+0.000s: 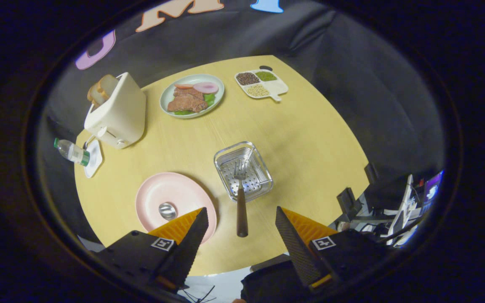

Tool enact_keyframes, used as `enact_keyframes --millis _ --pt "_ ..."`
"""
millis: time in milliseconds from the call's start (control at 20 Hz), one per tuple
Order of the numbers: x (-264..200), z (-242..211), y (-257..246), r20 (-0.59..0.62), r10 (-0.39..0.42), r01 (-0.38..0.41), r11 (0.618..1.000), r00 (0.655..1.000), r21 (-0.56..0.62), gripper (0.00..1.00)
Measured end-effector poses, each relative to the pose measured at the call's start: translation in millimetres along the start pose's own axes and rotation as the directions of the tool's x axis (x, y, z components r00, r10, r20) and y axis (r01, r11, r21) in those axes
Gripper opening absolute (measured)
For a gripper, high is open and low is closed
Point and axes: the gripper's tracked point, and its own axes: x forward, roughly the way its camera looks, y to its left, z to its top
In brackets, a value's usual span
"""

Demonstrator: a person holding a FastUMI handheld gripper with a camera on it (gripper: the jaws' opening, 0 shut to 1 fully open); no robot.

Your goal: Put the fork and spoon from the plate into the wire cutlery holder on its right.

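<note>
Gripper (240, 221) high above the round yellow wooden table (301, 139), fingers spread wide apart, holding nothing. Brown-handled metal fork (241, 198) stands in the square wire cutlery holder (243, 170), tines down inside the basket, handle leaning out over the near rim toward the gap between the fingers, not touching either one. Round pink plate (171, 202) sits just left of the holder; metal spoon (167, 210) lies on it, bowl visible, handle hidden behind the left finger. Far side of table: cream toaster (118, 111) with bread, pale green plate of food (192, 96), white divided tray of beans (261, 83). Plastic bottle (72, 151) lies at the left edge.
</note>
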Motion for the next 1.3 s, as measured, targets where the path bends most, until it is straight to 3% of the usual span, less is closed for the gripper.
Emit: enact_keyframes --millis 300,650,850,1300 --pt "-32.7 -8.0 17.1 0.115 -0.005 0.013 0.998 0.993 -0.066 1.00" --pt "-60.3 -24.8 54.3 0.301 0.038 -0.014 0.996 0.953 -0.083 1.00" --pt "-54.7 -50.3 81.8 0.360 0.089 -0.060 0.994 0.929 -0.092 1.00" --pt "-9.9 -110.8 113.1 0.483 0.114 -0.049 0.988 0.868 -0.145 1.00"
